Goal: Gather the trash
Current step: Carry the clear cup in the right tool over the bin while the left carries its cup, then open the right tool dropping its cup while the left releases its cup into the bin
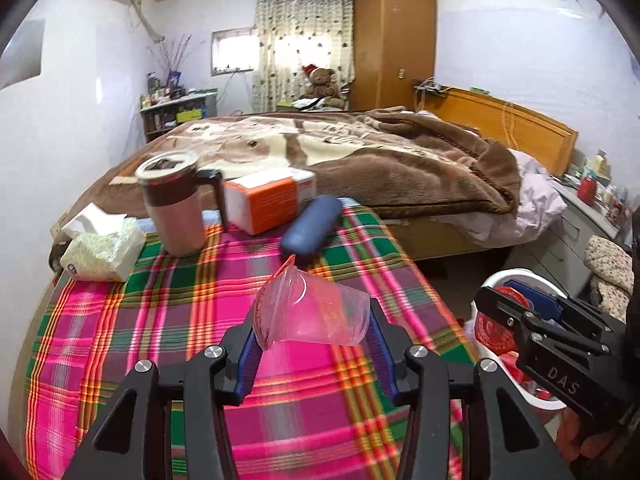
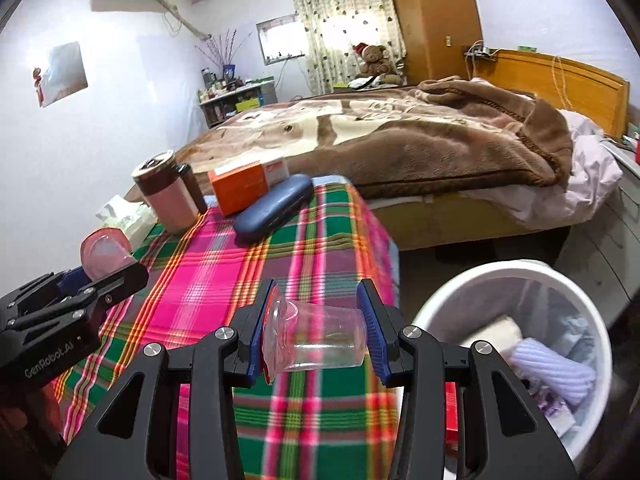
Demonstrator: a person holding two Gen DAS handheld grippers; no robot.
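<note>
left gripper (image 1: pixel 314 338) angled down, clamps plastic cup (image 1: pixel 320 312) | right gripper (image 2: pixel 316 340) likewise, seemingly

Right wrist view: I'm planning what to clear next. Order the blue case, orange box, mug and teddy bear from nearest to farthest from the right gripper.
1. Blue case, mid-table, just ahead.
2. Orange box, behind the case.
3. Mug, far left table edge; close to the box, hard to separate.
4. Teddy bear, beyond the bed by the curtain.

Left gripper (image 1: pixel 312 344) – jaws part-closed, clamping; right gripper (image 2: pixel 316 340) same – both angled downward, side by side.
</note>
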